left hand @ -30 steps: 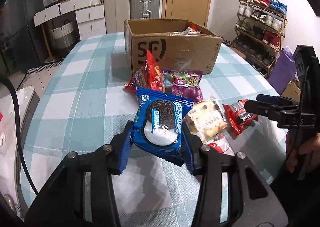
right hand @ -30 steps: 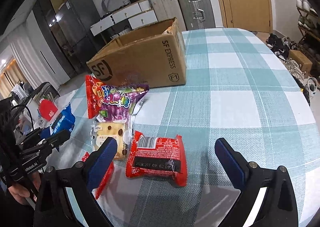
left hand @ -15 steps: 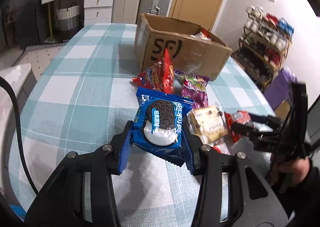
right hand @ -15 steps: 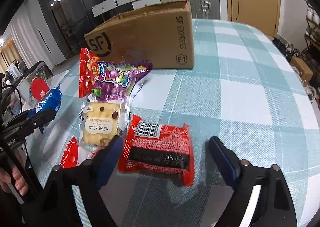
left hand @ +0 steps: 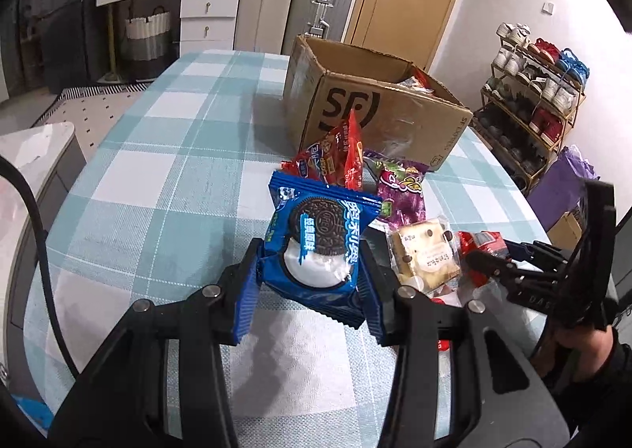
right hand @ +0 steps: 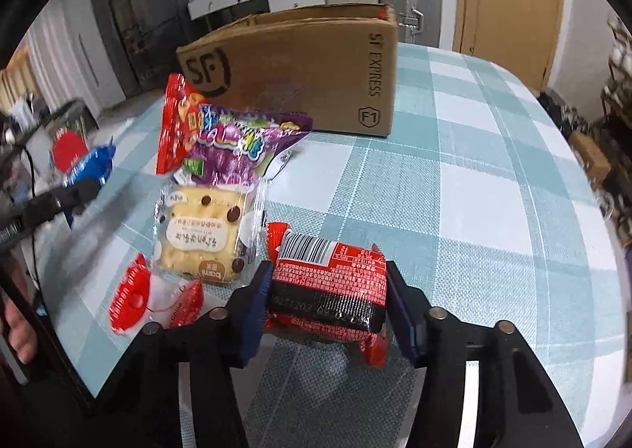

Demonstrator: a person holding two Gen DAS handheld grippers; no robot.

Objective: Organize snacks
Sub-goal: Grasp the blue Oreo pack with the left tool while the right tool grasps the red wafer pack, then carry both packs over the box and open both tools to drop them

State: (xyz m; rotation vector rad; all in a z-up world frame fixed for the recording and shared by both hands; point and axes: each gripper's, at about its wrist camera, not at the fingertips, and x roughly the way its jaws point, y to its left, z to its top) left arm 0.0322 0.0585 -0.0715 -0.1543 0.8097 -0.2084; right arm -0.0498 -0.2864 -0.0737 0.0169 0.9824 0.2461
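My left gripper (left hand: 312, 278) is shut on a blue Oreo packet (left hand: 320, 235), held upright above the checked tablecloth. In the right wrist view the Oreo packet (right hand: 93, 162) shows at far left. My right gripper (right hand: 328, 302) is closing on a red snack packet (right hand: 331, 278) with a barcode; both pads touch its sides. The open cardboard box (left hand: 379, 112) stands at the back with some snacks inside. In front of it lie a red chip bag (right hand: 173, 120), a purple candy bag (right hand: 233, 148) and a yellow cake packet (right hand: 201, 235).
A red and white wrapper (right hand: 134, 298) lies by the table's near edge. The tablecloth (right hand: 474, 179) is bare to the right of the box. A shoe rack (left hand: 533, 104) stands off the right side; suitcases (left hand: 320, 10) and white drawers (left hand: 205, 17) line the far wall.
The right jaws have closed from wide open onto the red packet's sides. The left gripper has shifted and rolled a little, still holding the Oreo packet.
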